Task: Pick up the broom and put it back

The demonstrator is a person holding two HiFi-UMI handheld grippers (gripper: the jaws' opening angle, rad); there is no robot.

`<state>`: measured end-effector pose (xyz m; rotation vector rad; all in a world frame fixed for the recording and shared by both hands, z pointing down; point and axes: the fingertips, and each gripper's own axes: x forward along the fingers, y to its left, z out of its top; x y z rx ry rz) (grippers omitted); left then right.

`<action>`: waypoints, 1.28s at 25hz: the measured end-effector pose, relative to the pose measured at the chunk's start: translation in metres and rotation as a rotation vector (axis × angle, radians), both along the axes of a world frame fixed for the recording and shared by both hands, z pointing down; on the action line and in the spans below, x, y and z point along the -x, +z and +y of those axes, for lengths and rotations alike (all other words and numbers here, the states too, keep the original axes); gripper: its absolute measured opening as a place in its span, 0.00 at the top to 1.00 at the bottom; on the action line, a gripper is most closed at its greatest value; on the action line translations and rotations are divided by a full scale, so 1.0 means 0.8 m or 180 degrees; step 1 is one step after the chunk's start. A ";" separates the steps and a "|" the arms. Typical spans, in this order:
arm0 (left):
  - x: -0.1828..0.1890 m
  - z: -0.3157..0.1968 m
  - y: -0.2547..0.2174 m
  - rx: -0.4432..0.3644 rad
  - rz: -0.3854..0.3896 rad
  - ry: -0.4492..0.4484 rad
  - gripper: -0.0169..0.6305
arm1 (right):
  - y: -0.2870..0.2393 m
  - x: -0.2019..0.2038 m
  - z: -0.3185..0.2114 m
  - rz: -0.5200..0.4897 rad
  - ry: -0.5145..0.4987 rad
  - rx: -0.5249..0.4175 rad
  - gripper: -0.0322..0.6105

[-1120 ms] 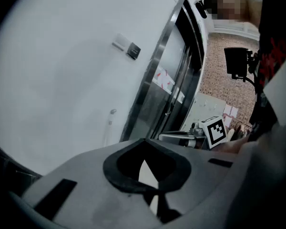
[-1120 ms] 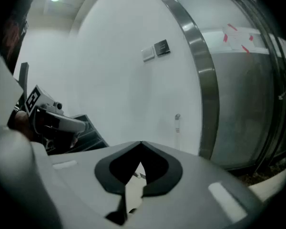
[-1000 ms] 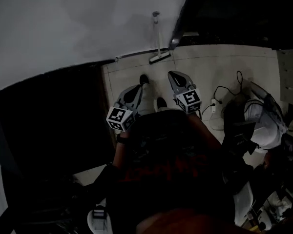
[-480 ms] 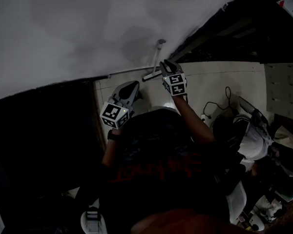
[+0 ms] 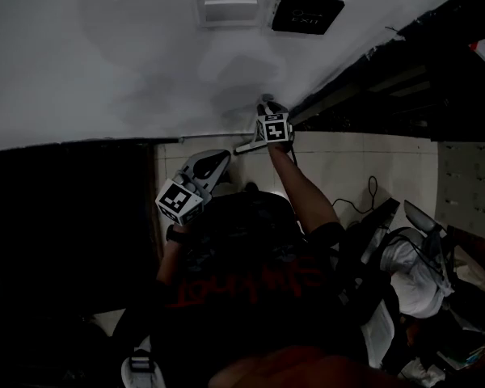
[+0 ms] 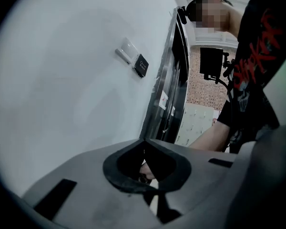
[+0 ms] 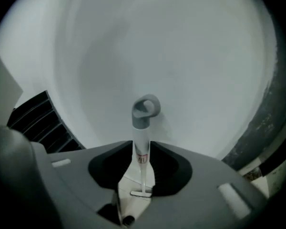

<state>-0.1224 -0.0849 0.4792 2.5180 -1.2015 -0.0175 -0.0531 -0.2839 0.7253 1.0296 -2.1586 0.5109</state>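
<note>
— Where is the broom (image 7: 144, 114)? So dark here.
— By the white wall (image 7: 190, 56); the right claw (image 7: 142, 147) clamps its smooth pale handle under the grey ring. The left claw (image 6: 144, 141) is closed, empty.

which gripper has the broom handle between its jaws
The right gripper: its jaws clasp the broom handle below its grey loop. The left gripper is shut, empty.

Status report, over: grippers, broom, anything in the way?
Left gripper shut, empty. Right gripper shut on the broom, just below its top loop. Broom upright by the white wall. Nothing seen in the way.
</note>
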 end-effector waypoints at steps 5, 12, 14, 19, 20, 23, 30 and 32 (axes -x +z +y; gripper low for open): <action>-0.002 -0.009 0.009 0.0043 -0.0083 -0.0111 0.97 | -0.005 0.004 0.012 -0.0242 -0.0207 -0.0117 0.81; -0.004 -0.043 0.015 -0.0031 -0.0016 -0.0122 0.97 | -0.178 -0.065 0.096 -0.0891 -0.0331 -0.0766 0.81; -0.006 -0.050 0.011 -0.0084 0.0091 -0.0081 0.96 | -0.235 -0.079 0.116 -0.1083 -0.0265 -0.0909 0.81; -0.025 -0.069 0.006 -0.0098 -0.0012 0.0060 0.96 | -0.349 -0.091 0.143 -0.1489 -0.0302 -0.1240 0.81; -0.028 -0.074 0.007 -0.0138 -0.0043 0.0080 0.96 | -0.360 -0.092 0.145 -0.1514 -0.0303 -0.1257 0.81; -0.033 -0.088 0.005 -0.0227 -0.0038 0.0115 0.96 | -0.372 -0.094 0.141 -0.1539 -0.0291 -0.1295 0.81; -0.048 -0.094 -0.002 -0.0347 -0.0134 0.0206 0.96 | -0.369 -0.101 0.154 -0.1382 -0.0320 -0.1219 0.81; -0.049 -0.095 0.003 -0.0264 -0.0136 0.0224 0.96 | -0.358 -0.100 0.160 -0.1239 -0.0366 -0.1182 0.81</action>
